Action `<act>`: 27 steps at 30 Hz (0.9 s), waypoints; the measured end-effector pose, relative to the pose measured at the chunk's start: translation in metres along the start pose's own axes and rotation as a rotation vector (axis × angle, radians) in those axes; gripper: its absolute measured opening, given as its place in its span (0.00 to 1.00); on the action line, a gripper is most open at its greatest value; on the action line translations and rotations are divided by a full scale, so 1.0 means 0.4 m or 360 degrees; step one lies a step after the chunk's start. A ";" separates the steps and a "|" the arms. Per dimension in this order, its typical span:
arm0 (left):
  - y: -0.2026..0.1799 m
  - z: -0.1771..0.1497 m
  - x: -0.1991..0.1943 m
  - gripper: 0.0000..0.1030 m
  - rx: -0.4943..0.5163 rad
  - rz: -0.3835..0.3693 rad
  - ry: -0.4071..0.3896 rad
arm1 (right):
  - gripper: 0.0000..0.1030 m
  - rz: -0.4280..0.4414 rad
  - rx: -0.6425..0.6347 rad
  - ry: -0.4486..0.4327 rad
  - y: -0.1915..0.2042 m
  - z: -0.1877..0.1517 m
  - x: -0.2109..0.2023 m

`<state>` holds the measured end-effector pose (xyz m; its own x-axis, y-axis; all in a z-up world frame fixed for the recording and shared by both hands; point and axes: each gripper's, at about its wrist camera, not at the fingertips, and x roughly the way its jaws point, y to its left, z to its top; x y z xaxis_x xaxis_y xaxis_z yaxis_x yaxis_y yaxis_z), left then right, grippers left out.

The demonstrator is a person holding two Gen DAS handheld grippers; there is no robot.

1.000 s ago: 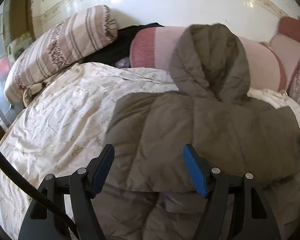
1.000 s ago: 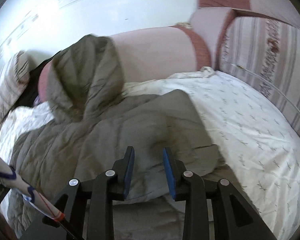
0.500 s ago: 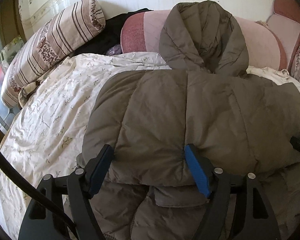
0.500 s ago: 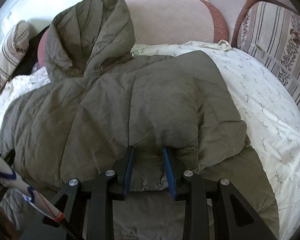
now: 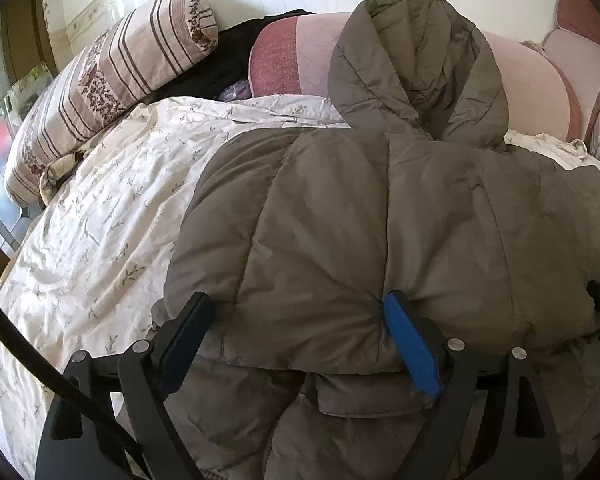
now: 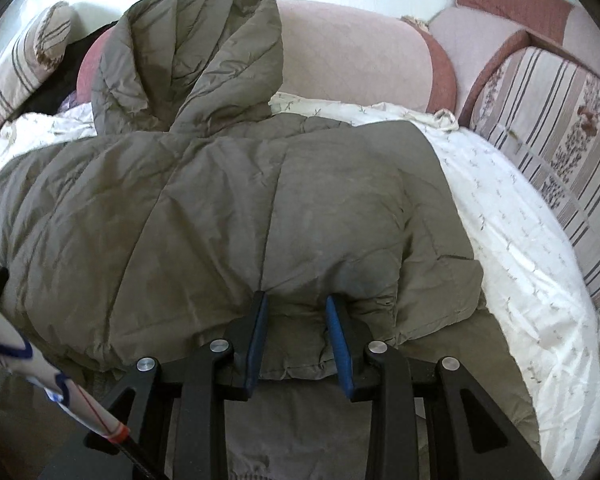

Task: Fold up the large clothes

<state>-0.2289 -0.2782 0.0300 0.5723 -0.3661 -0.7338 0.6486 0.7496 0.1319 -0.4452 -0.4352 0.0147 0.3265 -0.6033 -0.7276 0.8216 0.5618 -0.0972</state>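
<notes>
A: Jacket (image 5: 380, 216) – olive-brown quilted puffer w/ hood, lying on the bed (image 5: 100, 216) over the white floral quilt. Lower part doubled up over the body; fold edge runs across nearest both cams. Hood (image 5: 416, 72) props up against the pink bolster (image 5: 532, 92) at the far side.

B: Left tool?

A: Left tool (image 5: 296, 332) – jaws wide apart, straddling the fold edge. Blue pad (image 5: 412, 348) presses into the fabric on one side, dark finger sits at the other. Not pinching; fabric just bulges between.

B: Right tool?

A: Right tool (image 6: 296, 340) – jaws much narrower, a bunched bit of the fold edge sits between the two blue pads (image 6: 340, 344). Looks gripped, but can't tell for sure if pads actually clamp it.

B: Surroundings?

A: Striped floral pillow (image 5: 112, 80) at far left of left cam, dark cloth (image 5: 220, 68) between it & bolster. Striped cushion (image 6: 552, 128) on the right of right cam.
</notes>
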 end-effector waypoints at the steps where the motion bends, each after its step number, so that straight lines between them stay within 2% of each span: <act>1: 0.002 -0.001 0.002 0.88 -0.0009 0.0005 0.0000 | 0.32 -0.0012 -0.0012 -0.0005 0.003 -0.001 0.000; 12: 0.013 -0.007 0.009 0.93 -0.0062 -0.0008 0.0002 | 0.33 -0.0081 -0.0052 -0.0062 0.017 -0.010 -0.005; 22: 0.031 -0.005 0.021 1.00 -0.0116 -0.0028 0.0037 | 0.33 -0.0089 -0.0036 -0.0114 0.011 -0.017 -0.016; 27: 0.034 -0.002 0.022 1.00 -0.0121 -0.0039 0.0042 | 0.33 -0.0089 -0.0039 -0.0107 0.012 -0.015 -0.015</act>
<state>-0.2156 -0.2709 0.0250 0.5426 -0.3709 -0.7537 0.6219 0.7805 0.0636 -0.4458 -0.4254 0.0147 0.3120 -0.6703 -0.6733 0.8280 0.5393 -0.1532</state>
